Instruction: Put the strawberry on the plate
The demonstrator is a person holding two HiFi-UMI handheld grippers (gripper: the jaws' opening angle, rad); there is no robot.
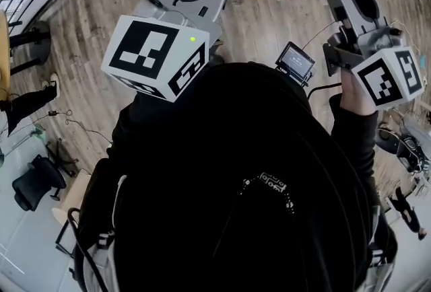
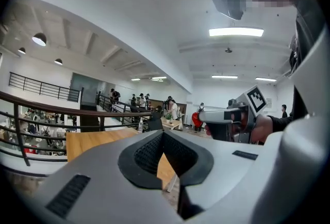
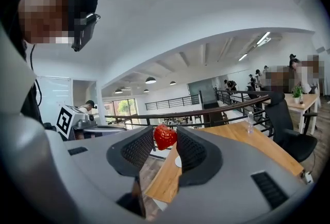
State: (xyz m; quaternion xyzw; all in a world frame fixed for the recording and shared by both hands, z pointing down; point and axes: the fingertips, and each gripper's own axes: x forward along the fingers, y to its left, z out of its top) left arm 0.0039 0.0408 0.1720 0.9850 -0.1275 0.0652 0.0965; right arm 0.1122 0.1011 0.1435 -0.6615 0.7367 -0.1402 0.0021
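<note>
Strawberry — red, glossy — pinched in right gripper.

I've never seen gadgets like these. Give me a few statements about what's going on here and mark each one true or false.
1. The right gripper holds a red strawberry between its fingers. True.
2. The left gripper holds a strawberry too. False: its fingers are together with nothing between them.
3. The strawberry already lies on a plate. False: it is up in the air, gripped by the right gripper.
4. A wooden table lies beyond the strawberry. True.
</note>
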